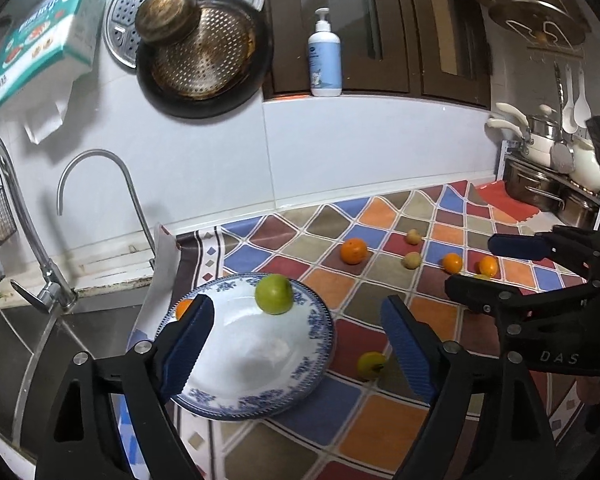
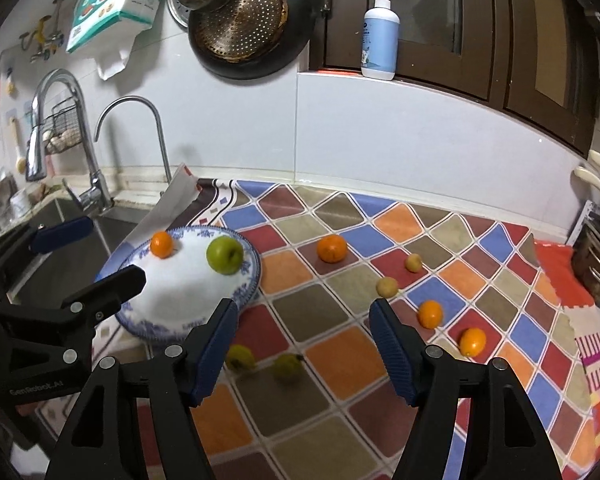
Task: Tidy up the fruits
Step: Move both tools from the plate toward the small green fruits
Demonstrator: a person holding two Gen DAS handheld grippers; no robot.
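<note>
Beside sink (image 2: 80, 232), plate (image 2: 172, 320) holds apple (image 2: 225, 255), orange (image 2: 162, 244).

both the left claw (image 1: 296, 344) and right claw (image 2: 302, 350) are black, silver-screwed, with ribbed blue pads.

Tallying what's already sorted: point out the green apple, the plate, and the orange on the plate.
green apple (image 2: 225, 255): right wrist view, middle of its skin.
plate (image 2: 188, 284): right wrist view, bare white centre.
orange (image 2: 162, 244): right wrist view, its middle.
</note>
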